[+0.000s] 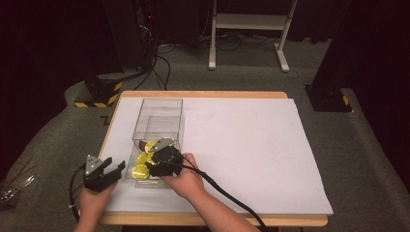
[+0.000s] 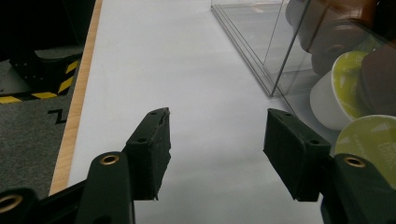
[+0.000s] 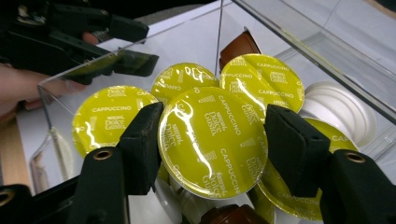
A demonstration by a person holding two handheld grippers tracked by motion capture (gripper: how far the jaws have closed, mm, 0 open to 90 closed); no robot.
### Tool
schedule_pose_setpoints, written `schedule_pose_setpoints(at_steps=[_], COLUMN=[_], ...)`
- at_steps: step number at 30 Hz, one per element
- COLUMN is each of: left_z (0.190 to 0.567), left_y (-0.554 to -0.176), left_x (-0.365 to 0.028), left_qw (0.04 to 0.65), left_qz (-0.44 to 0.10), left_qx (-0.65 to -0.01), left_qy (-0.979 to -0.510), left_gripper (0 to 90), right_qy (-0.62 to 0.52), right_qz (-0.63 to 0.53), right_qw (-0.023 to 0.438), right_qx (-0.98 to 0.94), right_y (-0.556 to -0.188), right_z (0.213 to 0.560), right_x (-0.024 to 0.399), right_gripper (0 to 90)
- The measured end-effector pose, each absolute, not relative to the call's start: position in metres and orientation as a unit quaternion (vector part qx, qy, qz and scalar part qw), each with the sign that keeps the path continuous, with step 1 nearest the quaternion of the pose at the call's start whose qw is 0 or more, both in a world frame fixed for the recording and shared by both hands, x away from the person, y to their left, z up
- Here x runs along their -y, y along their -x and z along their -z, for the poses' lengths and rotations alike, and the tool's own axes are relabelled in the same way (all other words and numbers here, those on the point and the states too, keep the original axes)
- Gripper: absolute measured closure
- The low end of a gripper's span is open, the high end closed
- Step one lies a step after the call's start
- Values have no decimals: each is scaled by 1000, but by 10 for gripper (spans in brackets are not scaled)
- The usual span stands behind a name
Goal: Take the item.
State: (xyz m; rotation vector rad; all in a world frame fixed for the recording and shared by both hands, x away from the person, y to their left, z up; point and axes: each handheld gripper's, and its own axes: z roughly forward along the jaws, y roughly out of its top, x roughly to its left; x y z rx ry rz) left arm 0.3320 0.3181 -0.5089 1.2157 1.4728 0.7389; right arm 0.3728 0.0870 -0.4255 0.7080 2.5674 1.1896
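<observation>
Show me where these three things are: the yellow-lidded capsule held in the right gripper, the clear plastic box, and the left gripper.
yellow-lidded capsule (image 3: pixel 212 140), right gripper view, middle of its foil lid.
clear plastic box (image 1: pixel 162 100), high view, far rim.
left gripper (image 2: pixel 217 151), left gripper view, midway between its open fingertips.

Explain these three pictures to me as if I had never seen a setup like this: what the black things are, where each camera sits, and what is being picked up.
No robot here: a person holds hand-operated tongs in each hand. The high view looks down on the table from above; each of the other two views comes from a camera riding on one set of tongs, looking along its two black jaws.

On the table's white sheet stands a clear plastic box holding coffee capsules, most with yellow-green foil lids, a few brown.

The right tongs reach into the box and are shut on a yellow-lidded capsule marked cappuccino, one jaw on each side of it. The left tongs wait beside the box, jaws open, holding nothing.
</observation>
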Motion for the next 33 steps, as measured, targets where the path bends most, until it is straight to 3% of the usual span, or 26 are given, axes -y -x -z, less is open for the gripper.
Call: schedule_pose_setpoints(at_steps=[33], left_z=[510], left_y=[-333], left_x=[-316], left_qw=[499], left_qz=[-324], left_qx=[-616], left_qy=[-515], left_gripper=[320], right_qy=[-233], right_qz=[-500], right_qw=[138], right_qx=[-823], right_y=[-351], right_z=[404], right_x=[-47], right_gripper=[399])
